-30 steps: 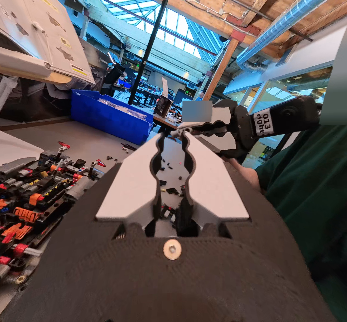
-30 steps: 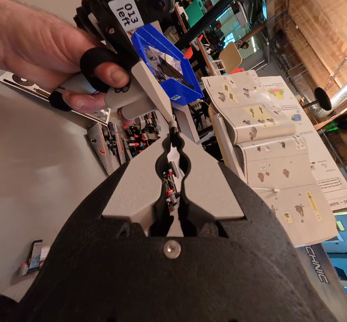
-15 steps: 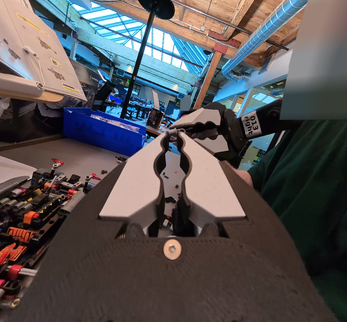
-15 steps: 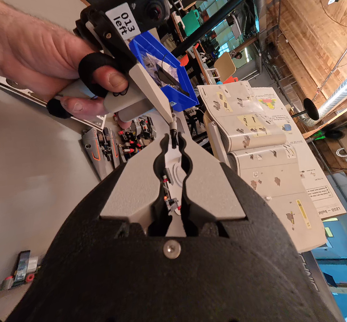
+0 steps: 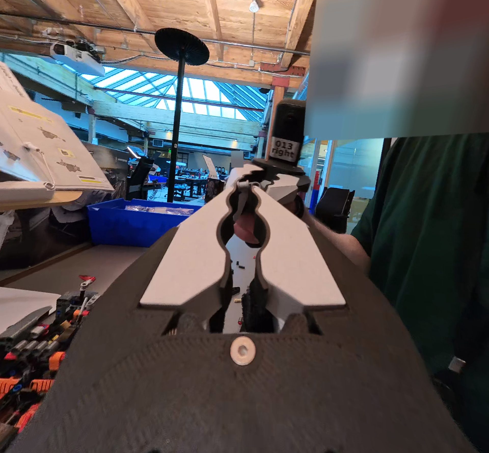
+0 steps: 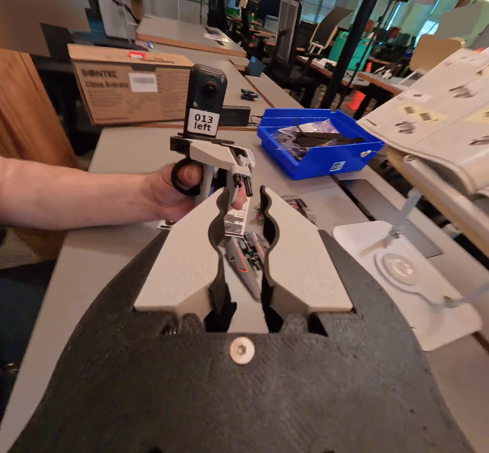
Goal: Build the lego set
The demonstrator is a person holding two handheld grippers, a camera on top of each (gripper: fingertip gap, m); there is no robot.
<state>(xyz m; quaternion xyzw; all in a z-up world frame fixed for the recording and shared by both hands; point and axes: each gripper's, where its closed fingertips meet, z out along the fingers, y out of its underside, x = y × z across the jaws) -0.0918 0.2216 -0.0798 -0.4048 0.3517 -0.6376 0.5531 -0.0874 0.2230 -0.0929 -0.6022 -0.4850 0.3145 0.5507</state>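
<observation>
Your left tongs pinch a small grey piece; your right tongs stand apart and empty.

Your left tongs (image 5: 244, 186) grip a small grey lego piece (image 5: 243, 185) at their tips, raised above the desk (image 6: 127, 149) just in front of the blue bin (image 5: 137, 222). Your right tongs (image 6: 242, 191) gape with nothing between them, over the half-built lego model (image 6: 244, 255) lying on the desk nearer you than the bin. The open instruction booklet (image 6: 436, 128) sits propped right of the bin; a printed cardboard box (image 6: 127, 86) stands beyond it to the left. Both tongs carry white labels.

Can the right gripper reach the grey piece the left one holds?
Probably yes: the right gripper has open jaws, and the grey piece hangs just beyond them from the left gripper, nothing between.
</observation>
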